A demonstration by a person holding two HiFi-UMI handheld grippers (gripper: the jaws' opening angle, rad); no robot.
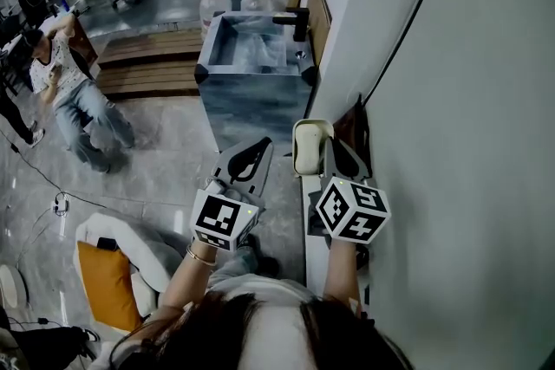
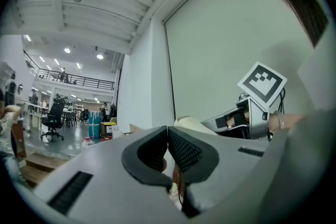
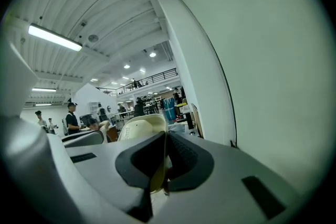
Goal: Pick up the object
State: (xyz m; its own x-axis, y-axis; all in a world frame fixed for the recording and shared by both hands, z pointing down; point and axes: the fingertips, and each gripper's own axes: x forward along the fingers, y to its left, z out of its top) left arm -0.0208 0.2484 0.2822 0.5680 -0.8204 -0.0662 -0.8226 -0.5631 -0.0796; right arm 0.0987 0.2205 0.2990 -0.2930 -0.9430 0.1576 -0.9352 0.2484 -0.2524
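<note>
A cream, shallow, tray-like object (image 1: 310,145) is held close to the white wall, above a narrow white ledge (image 1: 314,249). My right gripper (image 1: 333,148) is shut on its right rim. In the right gripper view the cream rim (image 3: 137,131) runs down between the shut black pads (image 3: 181,153). My left gripper (image 1: 257,148) hangs just left of the object, shut, with nothing between its pads (image 2: 185,150). The left gripper view shows the cream object (image 2: 192,124) and the right gripper's marker cube (image 2: 262,81) beyond the jaws.
A steel sink (image 1: 251,56) with a black tap (image 1: 298,20) stands ahead, with two water bottles (image 1: 215,3) behind it. The white wall (image 1: 460,100) closes the right side, and a black cable (image 1: 408,22) runs down it. A person (image 1: 74,95) sits on the left. A chair with an orange cushion (image 1: 106,273) is at the lower left.
</note>
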